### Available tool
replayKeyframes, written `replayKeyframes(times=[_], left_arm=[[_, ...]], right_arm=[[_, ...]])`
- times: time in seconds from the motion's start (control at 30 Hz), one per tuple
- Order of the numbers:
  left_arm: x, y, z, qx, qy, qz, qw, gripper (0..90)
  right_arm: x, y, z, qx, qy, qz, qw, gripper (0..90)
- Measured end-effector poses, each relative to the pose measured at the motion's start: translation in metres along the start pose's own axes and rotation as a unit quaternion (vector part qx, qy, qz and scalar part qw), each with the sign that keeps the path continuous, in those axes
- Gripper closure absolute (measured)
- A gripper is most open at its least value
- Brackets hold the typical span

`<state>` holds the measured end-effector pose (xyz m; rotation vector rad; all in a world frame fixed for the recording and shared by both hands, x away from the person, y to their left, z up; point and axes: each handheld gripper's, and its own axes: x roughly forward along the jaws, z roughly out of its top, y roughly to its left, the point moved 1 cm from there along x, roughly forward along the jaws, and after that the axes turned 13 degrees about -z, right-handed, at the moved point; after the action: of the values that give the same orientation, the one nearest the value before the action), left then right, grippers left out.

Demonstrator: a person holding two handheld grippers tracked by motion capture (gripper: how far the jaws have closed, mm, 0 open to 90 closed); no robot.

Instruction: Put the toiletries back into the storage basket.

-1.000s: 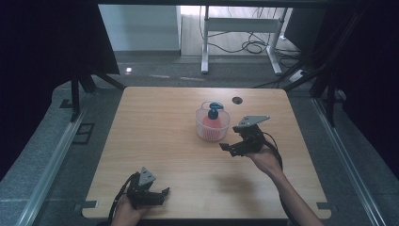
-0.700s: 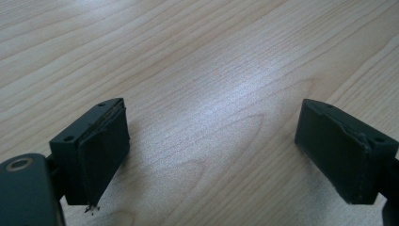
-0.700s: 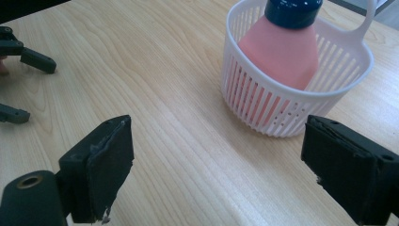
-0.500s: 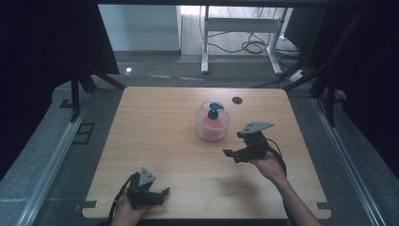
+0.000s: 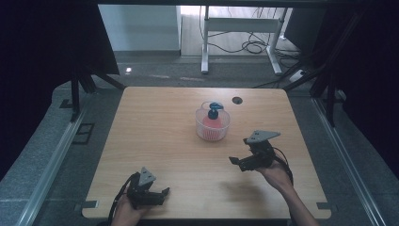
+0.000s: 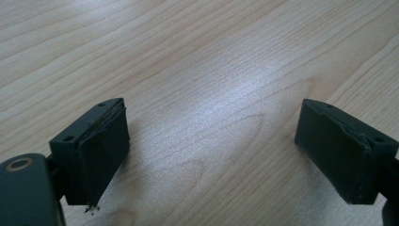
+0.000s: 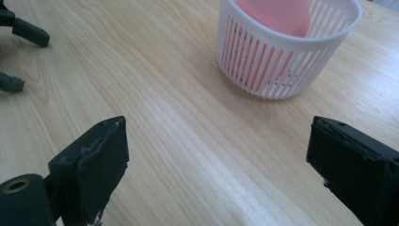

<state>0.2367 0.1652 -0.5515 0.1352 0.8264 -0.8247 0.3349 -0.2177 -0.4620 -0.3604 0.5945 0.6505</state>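
Observation:
A white slotted basket [image 5: 212, 126] stands at the middle of the wooden table [image 5: 155, 127], holding a pink bottle-like thing [image 5: 211, 121] with a blue top [image 5: 215, 111]. My right gripper [image 5: 238, 163] is held by a hand to the near right of the basket, apart from it, jaws open and empty. In the right gripper view the basket [image 7: 282, 61] and its pink contents [image 7: 277, 14] lie ahead between the wide-open jaws of the right gripper [image 7: 216, 155]. My left gripper [image 5: 163, 195] rests at the table's near left edge, open. Bare wood lies between the jaws of the left gripper [image 6: 214, 136].
A round dark cable hole [image 5: 237, 100] sits in the table behind the basket. The left gripper's far-off jaws [image 7: 21, 33] show at the top left of the right gripper view. Beyond the table are a white desk frame [image 5: 240, 28], cables on the floor and dark stands at both sides.
My right gripper has drawn back from the basket toward the near right of the table. The left gripper has stayed where it was.

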Motion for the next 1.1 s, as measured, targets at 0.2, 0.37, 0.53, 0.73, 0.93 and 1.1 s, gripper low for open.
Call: replayKeyframes(times=[0.2, 0.37, 0.53, 0.73, 0.93, 1.1], left_arm=[[0.000, 0.000, 0.000, 0.000, 0.000, 0.000, 1.0000, 10.3], [0.000, 0.000, 0.000, 0.000, -0.001, 0.000, 1.0000, 10.2], [0.000, 0.000, 0.000, 0.000, 0.000, 0.000, 1.0000, 10.3], [0.000, 0.000, 0.000, -0.001, -0.001, 0.000, 1.0000, 10.2], [0.000, 0.000, 0.000, -0.001, -0.001, 0.000, 1.0000, 10.2], [0.000, 0.000, 0.000, -0.001, -0.001, 0.000, 1.0000, 10.2]], right_arm=[[-0.005, 0.001, -0.011, -0.001, 0.003, -0.004, 1.0000, 4.0], [-0.009, 0.002, -0.020, -0.003, 0.009, -0.009, 0.9999, 2.4], [-0.013, 0.003, -0.028, -0.008, 0.014, -0.015, 0.9998, 1.3], [-0.020, 0.004, -0.037, -0.007, 0.015, -0.019, 0.9997, 0.6], [-0.026, 0.006, -0.050, 0.000, 0.013, -0.022, 0.9997, 0.4], [-0.029, 0.008, -0.057, -0.001, 0.015, -0.026, 0.9995, 0.3]])
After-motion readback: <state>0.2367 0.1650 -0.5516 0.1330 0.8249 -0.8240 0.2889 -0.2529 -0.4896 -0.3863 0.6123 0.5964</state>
